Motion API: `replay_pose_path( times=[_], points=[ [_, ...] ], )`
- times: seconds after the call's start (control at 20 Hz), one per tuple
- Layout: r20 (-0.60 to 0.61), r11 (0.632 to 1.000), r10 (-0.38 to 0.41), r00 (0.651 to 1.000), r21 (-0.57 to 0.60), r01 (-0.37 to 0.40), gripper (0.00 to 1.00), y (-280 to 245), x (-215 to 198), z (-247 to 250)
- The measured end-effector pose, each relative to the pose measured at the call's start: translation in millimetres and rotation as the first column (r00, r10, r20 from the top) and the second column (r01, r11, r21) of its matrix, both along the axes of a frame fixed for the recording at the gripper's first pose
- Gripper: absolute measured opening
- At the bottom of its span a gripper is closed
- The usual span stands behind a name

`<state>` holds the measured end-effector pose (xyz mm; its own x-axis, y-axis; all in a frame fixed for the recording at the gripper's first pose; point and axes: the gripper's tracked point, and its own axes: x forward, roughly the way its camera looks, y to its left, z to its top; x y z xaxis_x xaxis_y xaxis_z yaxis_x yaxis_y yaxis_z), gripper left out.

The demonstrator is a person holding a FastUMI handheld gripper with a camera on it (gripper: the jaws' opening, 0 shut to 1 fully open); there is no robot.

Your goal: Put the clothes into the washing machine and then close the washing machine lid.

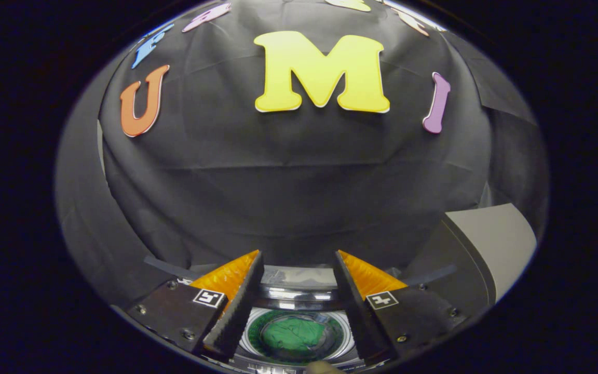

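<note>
The gripper (299,259) is held high and level, looking across at the black cloth wall (299,187) of the booth. Its two fingers (236,291) stand spread apart with nothing between them, so the gripper is released and empty. The fingertips point toward the lower part of the cloth.

Below and between the fingers lies the washing machine (299,298), seen from above. Its round drum opening (299,336) sits just under the gap between the fingers, ringed by a pale rim with a glossy dark band on the far side. Inside the drum rests a crumpled green piece of clothing (295,335), bunched up in the middle of the tub and well below the fingers, touching neither of them.

Off to the right, beyond the right finger, a grey slab with a dark edge (491,244) stands tilted up; whether it is the machine's lid cannot be told
</note>
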<state>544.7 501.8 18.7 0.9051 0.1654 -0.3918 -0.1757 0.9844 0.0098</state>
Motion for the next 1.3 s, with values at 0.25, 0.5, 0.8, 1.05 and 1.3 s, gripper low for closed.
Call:
replay_pose_path(
  times=[0.25, 0.5, 0.8, 1.05, 1.3],
  points=[
    [-0.014, 1.0, 0.017, 1.0, -0.004, -0.017, 0.85, -2.0, -16.7, -10.1],
    [-0.041, 0.999, 0.032, 0.999, -0.019, -0.032, 0.85, -3.5, -38.7, -25.9],
    [-0.167, 0.999, 0.03, 0.986, -0.031, -0.035, 0.87, -14.0, -64.2, -65.1],
    [-0.214, 0.998, 0.036, 0.976, -0.046, -0.046, 0.87, -21.6, -76.9, -79.0],
    [-0.201, 0.998, 0.037, 0.979, -0.046, -0.047, 0.87, -25.9, -84.2, -69.2]
  ],
)
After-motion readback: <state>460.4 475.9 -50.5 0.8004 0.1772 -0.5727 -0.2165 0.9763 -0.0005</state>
